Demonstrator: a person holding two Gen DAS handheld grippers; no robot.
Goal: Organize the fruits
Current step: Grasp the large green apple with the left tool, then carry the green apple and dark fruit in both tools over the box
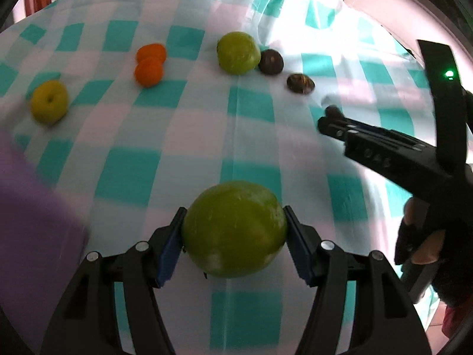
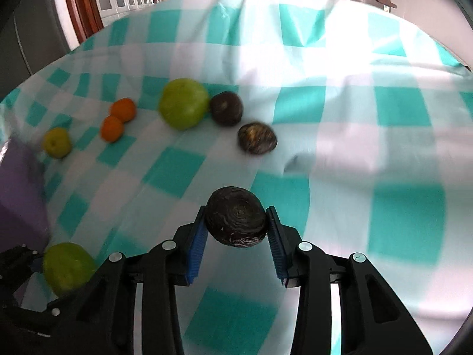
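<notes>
A large green fruit point(image 1: 234, 229) sits clamped between the blue pads of the left hand-held gripper point(image 1: 234, 230), above the checked cloth point(image 1: 189, 148) on the surface. The right hand-held gripper point(image 2: 236, 222) grasps a dark wrinkled fruit point(image 2: 236, 220). Farther off on the cloth lie a second green fruit point(image 1: 237, 52) just beside two dark fruits point(image 1: 270, 61), two touching oranges point(image 1: 149, 65), and a yellow fruit point(image 1: 49, 101) apart at the left.

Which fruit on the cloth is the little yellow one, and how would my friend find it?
Start on the teal-and-white checked tablecloth and follow the row of loose fruit to its far left end. Past the two touching oranges sits the yellow fruit, alone. It is the only yellow one, with a small dimple on top.
</notes>
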